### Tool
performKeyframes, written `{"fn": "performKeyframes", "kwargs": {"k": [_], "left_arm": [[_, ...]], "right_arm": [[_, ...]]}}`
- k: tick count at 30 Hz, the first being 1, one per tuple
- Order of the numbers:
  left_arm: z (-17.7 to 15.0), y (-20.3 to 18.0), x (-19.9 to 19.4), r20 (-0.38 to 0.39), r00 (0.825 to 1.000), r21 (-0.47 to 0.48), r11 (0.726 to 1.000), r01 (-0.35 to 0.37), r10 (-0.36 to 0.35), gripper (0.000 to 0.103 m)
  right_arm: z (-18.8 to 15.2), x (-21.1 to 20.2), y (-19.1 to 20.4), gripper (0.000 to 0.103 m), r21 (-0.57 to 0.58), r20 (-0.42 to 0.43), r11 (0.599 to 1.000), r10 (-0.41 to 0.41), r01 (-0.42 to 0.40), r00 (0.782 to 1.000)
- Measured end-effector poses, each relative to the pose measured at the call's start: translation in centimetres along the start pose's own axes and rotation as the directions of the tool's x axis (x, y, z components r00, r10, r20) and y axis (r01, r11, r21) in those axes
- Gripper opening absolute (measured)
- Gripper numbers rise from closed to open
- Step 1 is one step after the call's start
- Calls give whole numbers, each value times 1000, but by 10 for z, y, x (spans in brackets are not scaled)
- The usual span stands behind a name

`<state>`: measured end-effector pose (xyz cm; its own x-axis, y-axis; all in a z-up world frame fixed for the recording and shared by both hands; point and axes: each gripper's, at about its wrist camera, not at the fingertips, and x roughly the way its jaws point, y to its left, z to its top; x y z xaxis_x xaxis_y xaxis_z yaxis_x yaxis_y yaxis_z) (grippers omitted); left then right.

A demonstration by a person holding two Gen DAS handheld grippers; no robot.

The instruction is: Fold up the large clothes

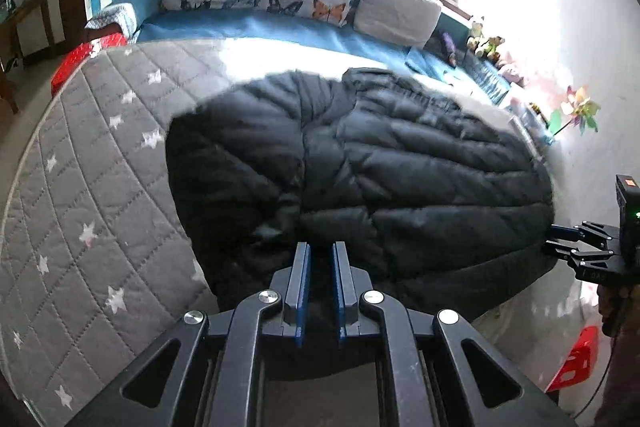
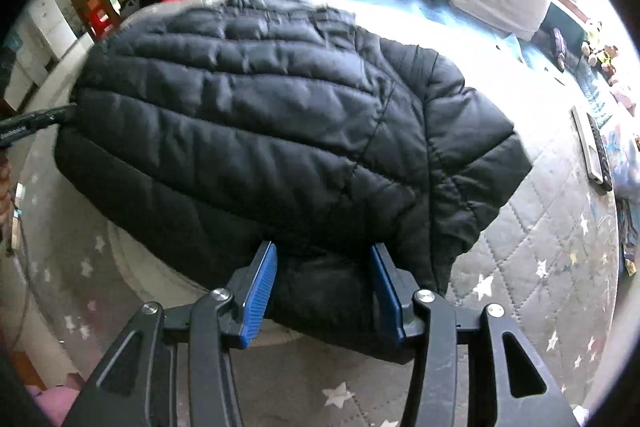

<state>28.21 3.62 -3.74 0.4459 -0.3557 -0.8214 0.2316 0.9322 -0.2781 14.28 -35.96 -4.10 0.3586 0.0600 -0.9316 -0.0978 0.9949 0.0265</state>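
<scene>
Black puffer jacket (image 2: 260,131) being held at its near hem, long axis lying crosswise.
Left hand-held gripper (image 1: 320,251) is being kept together on the hem; right hand-held gripper (image 2: 323,255) is clamped around a thick bunch of the same hem.

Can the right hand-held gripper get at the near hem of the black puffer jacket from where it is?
Probably yes: the right hand-held gripper already straddles the black puffer jacket at its hem, nothing between.

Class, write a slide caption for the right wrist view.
Right claw straddles the hem of a black quilted puffer jacket on a grey star-patterned mattress.
</scene>
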Motion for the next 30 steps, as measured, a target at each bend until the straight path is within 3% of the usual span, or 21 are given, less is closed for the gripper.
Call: {"fn": "performKeyframes", "kwargs": {"k": [6,14,19,23,27,30], "left_arm": [[43,1,-11,44,999,-33,999,11,-10,13],[100,8,27,12,1000,-52,998,-27,28,13],[110,18,54,-27,999,-79,996,-42,40,13],[106,31,72,-50,999,-119,993,-11,5,13],[103,41,85,-71,997,-168,986,19,-32,13],[100,35,90,-82,997,-139,990,-4,-8,13]], "right_arm": [[28,-11,-24,53,79,61,997,-23,18,998],[54,4,-63,53,221,95,975,0,-21,995],[65,23,-76,53,248,73,968,23,-40,997],[66,40,-79,53,255,46,966,42,-53,998],[61,58,-92,53,331,13,937,110,-108,994],[59,57,-97,53,332,24,934,133,-133,991]]}}
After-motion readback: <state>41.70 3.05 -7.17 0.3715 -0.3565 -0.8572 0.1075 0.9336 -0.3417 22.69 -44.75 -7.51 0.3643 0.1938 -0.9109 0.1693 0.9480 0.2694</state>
